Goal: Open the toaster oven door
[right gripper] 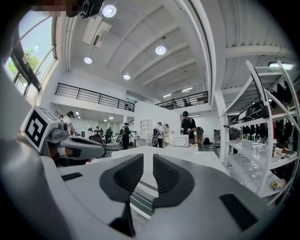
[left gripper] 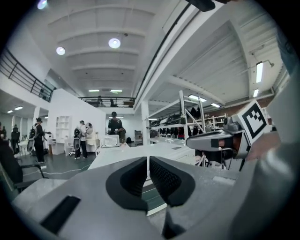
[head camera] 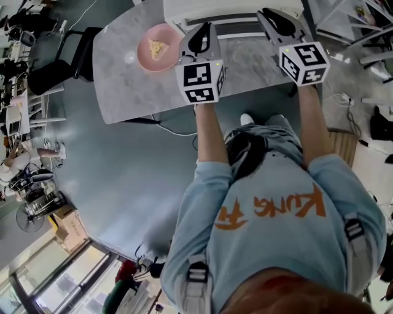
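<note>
A grey marbled table [head camera: 123,92] stood on a glossy blue-grey floor [head camera: 123,178], with a black chair [head camera: 58,58] drawn up at its far left side. The room was a tall white hall: round lamps [right gripper: 161,49] in the ceiling, a railed balcony [right gripper: 93,97] along the back wall, metal shelves [right gripper: 262,136] to the right, and several people [left gripper: 115,126] standing far off among other tables. On the table lay a pink plate [head camera: 142,60] bearing a pale wedge of food [head camera: 158,48]. The white toaster oven [head camera: 236,9] sat at the table's far edge, straight ahead of the person, to the right of the plate, with its door shut. Both grippers were held nearly level, side by side at the oven's front. The left gripper [head camera: 201,34] hung over the oven's left front corner, just beside the plate, and its jaws were pressed together with nothing between them. The right gripper [head camera: 276,18] reached over the oven's right front part, and its jaws stood a narrow slit apart, also with nothing in the gap. In each gripper view the oven's flat white top spread away just beyond and below the jaw tips. Whether either gripper touched the oven could not be told.
</note>
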A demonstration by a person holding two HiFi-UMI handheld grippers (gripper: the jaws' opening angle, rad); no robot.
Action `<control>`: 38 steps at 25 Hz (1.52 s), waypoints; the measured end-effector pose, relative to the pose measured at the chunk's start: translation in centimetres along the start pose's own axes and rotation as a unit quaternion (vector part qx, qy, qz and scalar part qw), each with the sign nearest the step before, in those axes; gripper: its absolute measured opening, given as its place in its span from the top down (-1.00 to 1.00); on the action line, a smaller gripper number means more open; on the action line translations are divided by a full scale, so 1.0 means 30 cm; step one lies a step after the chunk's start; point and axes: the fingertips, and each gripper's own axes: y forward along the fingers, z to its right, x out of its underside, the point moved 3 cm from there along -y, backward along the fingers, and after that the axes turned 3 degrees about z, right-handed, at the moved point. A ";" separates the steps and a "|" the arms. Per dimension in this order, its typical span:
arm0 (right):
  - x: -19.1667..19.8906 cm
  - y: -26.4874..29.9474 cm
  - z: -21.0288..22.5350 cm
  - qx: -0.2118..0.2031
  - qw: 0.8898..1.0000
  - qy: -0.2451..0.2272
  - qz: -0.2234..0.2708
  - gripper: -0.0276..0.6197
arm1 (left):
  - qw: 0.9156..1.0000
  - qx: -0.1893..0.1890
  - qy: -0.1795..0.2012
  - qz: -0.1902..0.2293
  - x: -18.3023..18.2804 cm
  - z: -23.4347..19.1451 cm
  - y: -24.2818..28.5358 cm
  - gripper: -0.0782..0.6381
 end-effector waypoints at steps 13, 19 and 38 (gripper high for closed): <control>0.124 0.096 -0.084 -0.153 0.948 -0.228 -0.160 0.49 | 0.932 0.179 0.264 -0.172 0.180 0.027 0.113 0.33; 0.211 0.158 -0.095 -0.196 0.899 -0.316 -0.232 0.43 | 0.898 0.204 0.332 -0.203 0.209 0.008 0.171 0.29; 0.291 0.175 -0.097 -0.232 0.817 -0.434 -0.302 0.62 | 0.848 0.231 0.407 -0.247 0.265 0.001 0.195 0.45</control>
